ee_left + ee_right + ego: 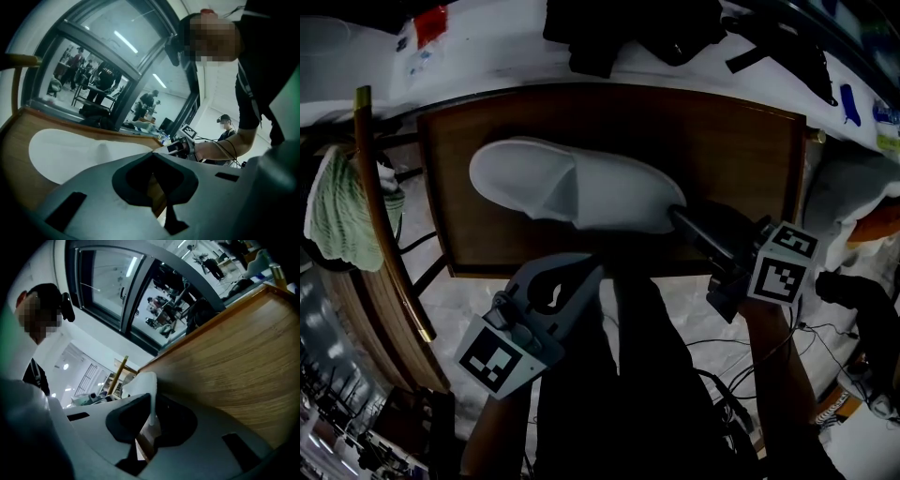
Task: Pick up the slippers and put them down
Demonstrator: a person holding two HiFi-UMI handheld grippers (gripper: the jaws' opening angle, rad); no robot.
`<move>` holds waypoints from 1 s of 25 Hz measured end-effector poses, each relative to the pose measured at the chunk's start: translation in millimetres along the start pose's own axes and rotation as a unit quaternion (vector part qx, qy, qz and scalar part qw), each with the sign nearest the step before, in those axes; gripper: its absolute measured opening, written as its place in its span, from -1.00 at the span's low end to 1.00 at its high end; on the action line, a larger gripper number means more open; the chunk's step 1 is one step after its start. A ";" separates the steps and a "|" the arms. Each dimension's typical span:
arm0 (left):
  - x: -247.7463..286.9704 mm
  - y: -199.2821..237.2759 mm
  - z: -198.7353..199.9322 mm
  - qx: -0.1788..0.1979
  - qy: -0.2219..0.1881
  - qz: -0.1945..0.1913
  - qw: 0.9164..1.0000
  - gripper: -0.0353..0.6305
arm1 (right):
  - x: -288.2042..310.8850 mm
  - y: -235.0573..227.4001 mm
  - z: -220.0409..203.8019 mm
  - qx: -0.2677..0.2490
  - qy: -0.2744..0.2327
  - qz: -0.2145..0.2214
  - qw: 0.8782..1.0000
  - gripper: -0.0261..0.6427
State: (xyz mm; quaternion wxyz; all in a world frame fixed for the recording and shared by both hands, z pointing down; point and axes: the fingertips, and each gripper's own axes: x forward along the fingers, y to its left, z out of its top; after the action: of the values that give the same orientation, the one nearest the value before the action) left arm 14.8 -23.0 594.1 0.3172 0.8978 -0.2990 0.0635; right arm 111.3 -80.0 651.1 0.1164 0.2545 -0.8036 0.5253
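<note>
A single white slipper (pixel 572 187) lies on a brown wooden seat (pixel 722 159), toe to the left. My right gripper (pixel 678 217) reaches in from the right and is shut on the slipper's heel edge. In the right gripper view the thin white rim (pixel 149 394) stands pinched between the jaws of that gripper (pixel 149 427). My left gripper (pixel 591 267) hovers at the seat's front edge, just short of the slipper, shut with nothing in it. In the left gripper view the slipper (pixel 70 154) lies beyond the closed left gripper (pixel 152 180).
A curved wooden chair back (pixel 380 216) with a green cloth (pixel 342 206) stands at the left. Dark items (pixel 619 33) lie on the white surface behind the seat. Cables (pixel 741 375) trail on the floor at lower right. The person's dark trousers (pixel 647 375) fill the bottom middle.
</note>
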 end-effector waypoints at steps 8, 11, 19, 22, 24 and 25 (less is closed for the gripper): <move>-24.2 -3.0 11.3 0.022 -0.007 0.021 1.000 -0.89 | -14.2 50.0 28.2 -0.025 -0.078 0.038 0.996 -0.77; -39.0 1.5 27.4 0.012 -0.025 0.038 0.999 -0.89 | -22.5 78.9 46.5 -0.040 -0.105 0.040 0.993 -0.77; -75.1 -20.7 119.9 0.062 -0.081 0.029 0.994 -0.89 | -58.3 169.7 112.5 -0.074 -0.194 0.061 0.976 -0.77; -82.9 -37.0 168.0 0.093 -0.108 0.017 0.990 -0.89 | -81.8 203.8 145.9 -0.097 -0.235 0.068 0.965 -0.77; -91.7 -53.1 192.8 0.111 -0.119 0.008 0.987 -0.89 | -100.8 227.6 161.7 -0.108 -0.265 0.072 0.955 -0.77; -96.4 -61.7 202.9 0.120 -0.122 0.004 0.985 -0.89 | -111.2 239.3 168.3 -0.112 -0.281 0.075 0.950 -0.77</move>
State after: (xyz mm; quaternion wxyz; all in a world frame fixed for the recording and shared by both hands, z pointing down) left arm -43.3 -60.2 371.6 0.1680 0.9292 -0.3292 -0.0101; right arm 91.5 -124.0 341.8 -0.1259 0.3164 -0.8742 0.3462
